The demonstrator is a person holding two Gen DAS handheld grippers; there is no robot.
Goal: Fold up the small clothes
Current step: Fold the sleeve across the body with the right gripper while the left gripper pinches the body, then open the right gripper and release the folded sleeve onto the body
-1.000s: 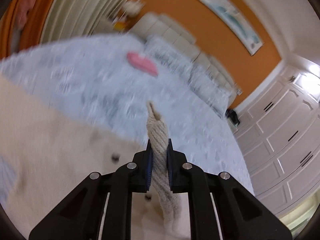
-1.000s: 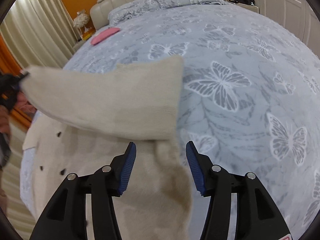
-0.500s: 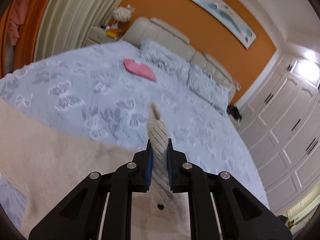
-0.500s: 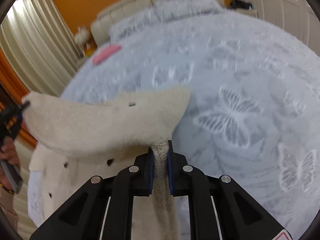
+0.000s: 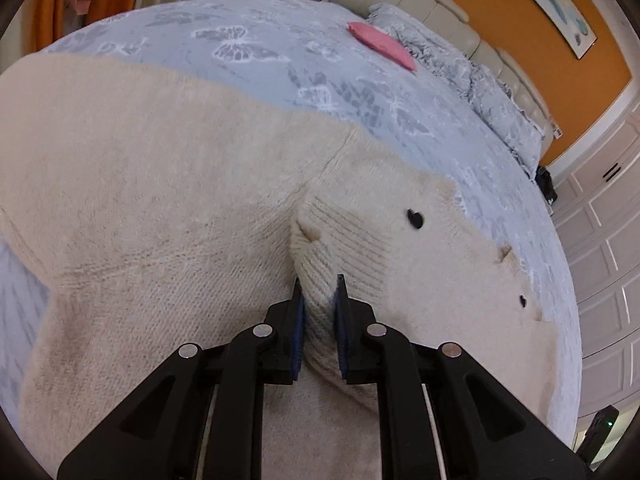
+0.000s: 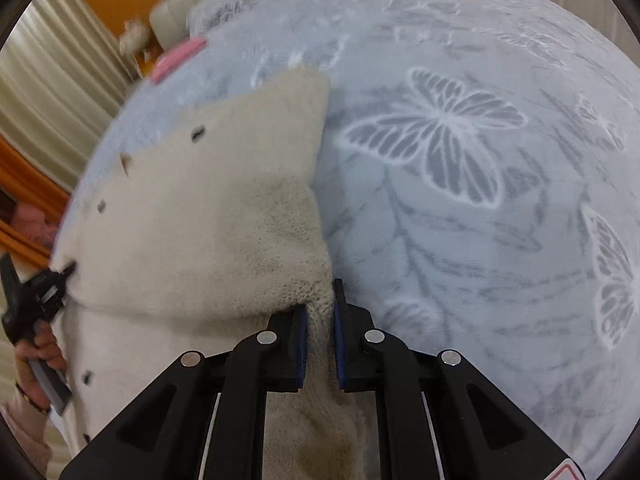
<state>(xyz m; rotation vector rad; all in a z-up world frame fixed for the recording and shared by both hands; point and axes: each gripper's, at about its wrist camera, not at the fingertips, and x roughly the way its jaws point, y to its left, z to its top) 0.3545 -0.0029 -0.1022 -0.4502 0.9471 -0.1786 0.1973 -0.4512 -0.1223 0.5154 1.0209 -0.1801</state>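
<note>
Filling most of the left wrist view, the cream knitted cardigan (image 5: 168,200) lies spread on the bed (image 5: 248,40), its lower part cut off by the frame and by the black gripper body. The left gripper (image 5: 319,312) has its blue-padded fingers (image 5: 298,320) clenched on a ribbed fold of the knit near a buttonhole; how far the pinched fabric runs behind them is hidden. Two dark buttons (image 5: 415,218) show on the placket toward the right edge of the garment.

In the right wrist view the picture is smeared by motion at the upper left, so the headboard and the objects beside it are hard to make out. The right gripper (image 6: 320,320) grips the cardigan (image 6: 192,232) at its edge, fingers (image 6: 301,340) closed tight on a fuzzy hem, with a flap of the knit raised above the bed (image 6: 460,240). At the far left of this view the left gripper (image 6: 40,292) appears small, pinching the opposite corner of the same flap, held by the person's hand (image 6: 38,354), which is partly cut off by the rim.

A flat pink item (image 5: 380,44) lies on the butterfly-print bedcover near the pillows (image 5: 480,80), well apart from the cardigan; what it is cannot be told.
</note>
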